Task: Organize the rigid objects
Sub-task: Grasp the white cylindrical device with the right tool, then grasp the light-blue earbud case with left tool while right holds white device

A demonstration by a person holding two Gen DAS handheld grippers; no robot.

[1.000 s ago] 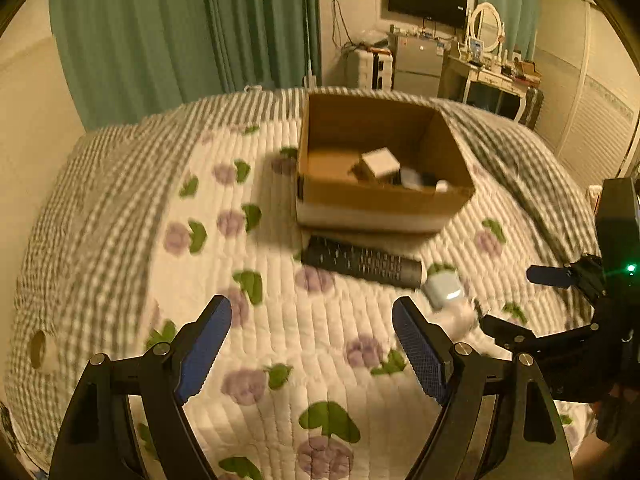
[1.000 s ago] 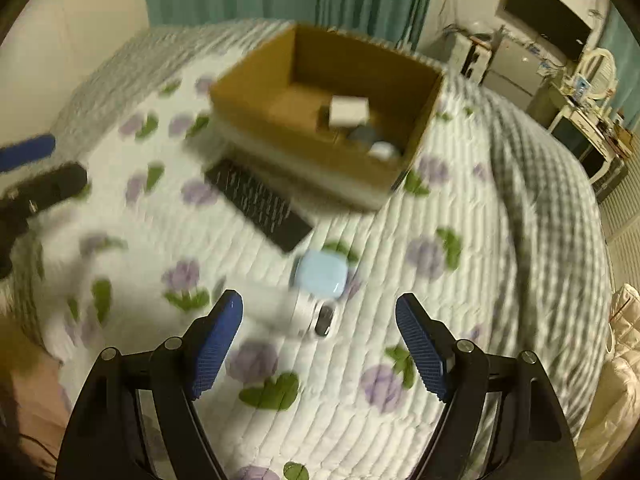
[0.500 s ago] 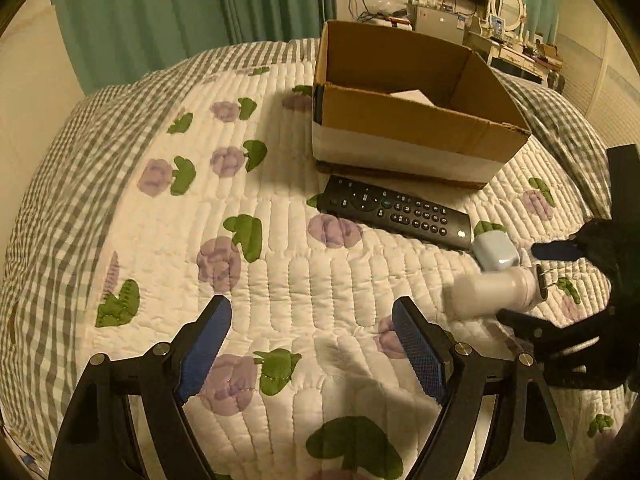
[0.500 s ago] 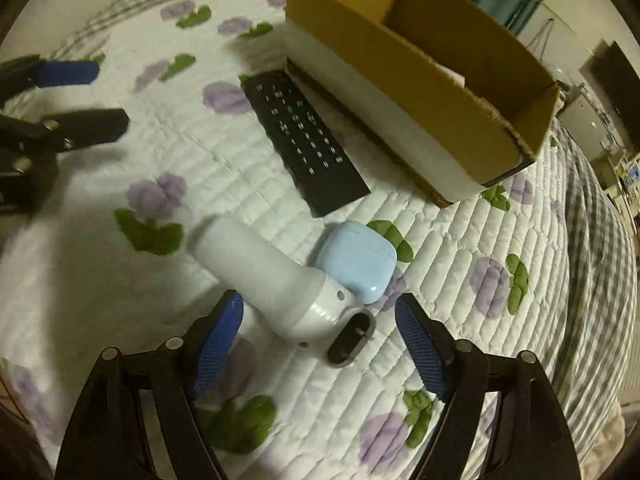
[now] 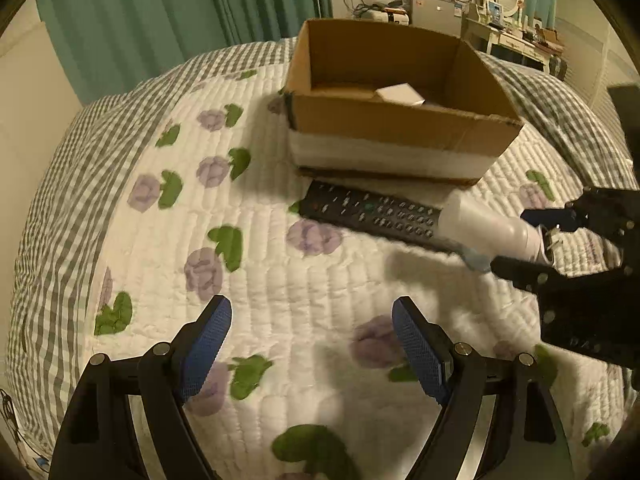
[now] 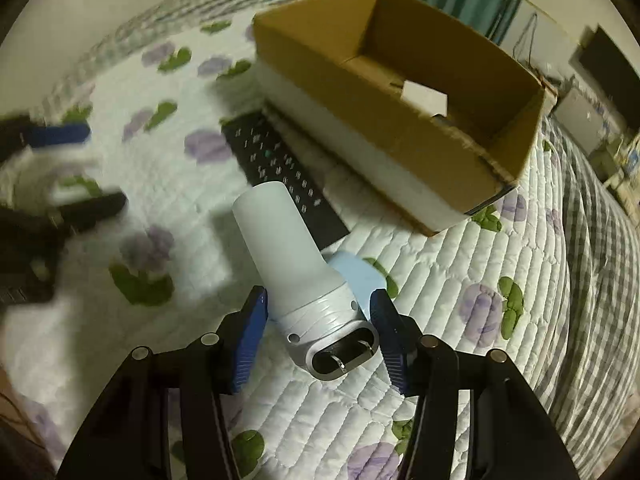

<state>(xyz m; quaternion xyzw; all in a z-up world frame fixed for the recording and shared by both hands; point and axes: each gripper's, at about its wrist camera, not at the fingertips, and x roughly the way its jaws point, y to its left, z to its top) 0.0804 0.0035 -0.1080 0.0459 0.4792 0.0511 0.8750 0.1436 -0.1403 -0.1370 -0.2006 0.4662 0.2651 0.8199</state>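
1. Gripping the white shaver-like device [image 6: 304, 276] near its grey head end, the right gripper [image 6: 316, 320] has its blue pads closed in on either side of the body; contact on both sides looks likely, though a thin gap cannot be ruled out.
2. Its plain white handle points toward the cardboard box [image 6: 384, 128], and the shadow cast on the quilt beside it suggests it is lifted clear of the bedding.
3. Holding it at the thick end probably keeps the long handle free to lead into the box.
4. Just beneath the device, on the side away from the box, lies a pale blue earbud-type case [image 6: 356, 276] on the quilt [image 6: 460, 264].
5. Between that case and the box lies the black remote control [image 6: 280, 172], right beside the box's white lower wall.
6. Inside the box a small white carton [image 6: 424, 96] already rests on the floor.
7. Farther from the box, the left gripper [image 5: 312, 344] hangs over the quilt with its fingers spread wide and nothing between them, apparently waiting its turn.
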